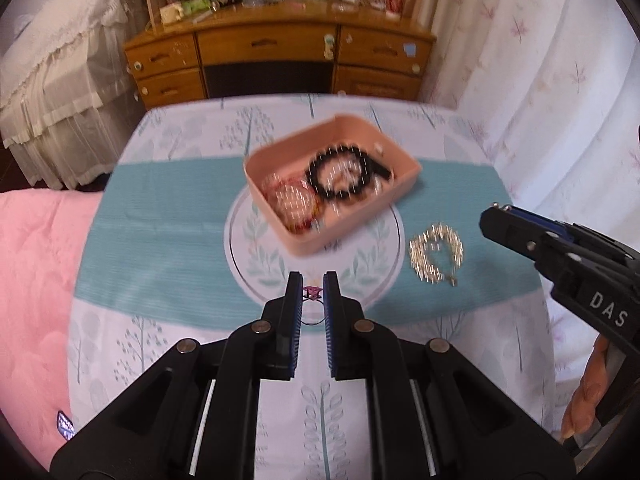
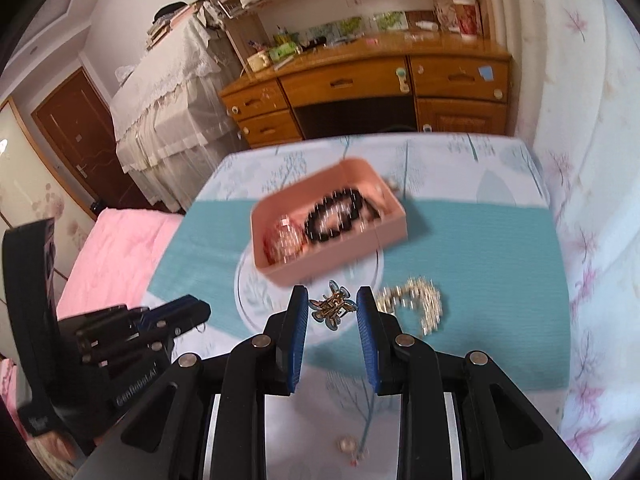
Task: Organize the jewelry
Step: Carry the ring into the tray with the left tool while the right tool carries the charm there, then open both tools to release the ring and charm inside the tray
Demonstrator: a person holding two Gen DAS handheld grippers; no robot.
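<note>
A: Gripper status?

B: My left gripper [image 1: 313, 296] is clamped on a thin metal ring with a pink star-shaped top [image 1: 312, 293], pinched between the blue pads, up off the table [image 1: 168, 216]. My right gripper [image 2: 333, 307] is closed on a small gold-and-blue hair claw clip [image 2: 332, 307], also in the air.

A: Where's the box?

B: The open pink rectangular plastic box [image 1: 308, 242] sits mid-table on the teal band of the tablecloth, just beyond both grippers. Inside it: a black beaded bracelet [image 1: 320, 172] on the right side and a red-and-gold beaded bracelet [image 1: 294, 202] on the left. Blurry, can't give finer detail.

A: Anything loose?

B: A gold sparkly chain bracelet [image 1: 437, 252] lies on the cloth, right of the box.
</note>
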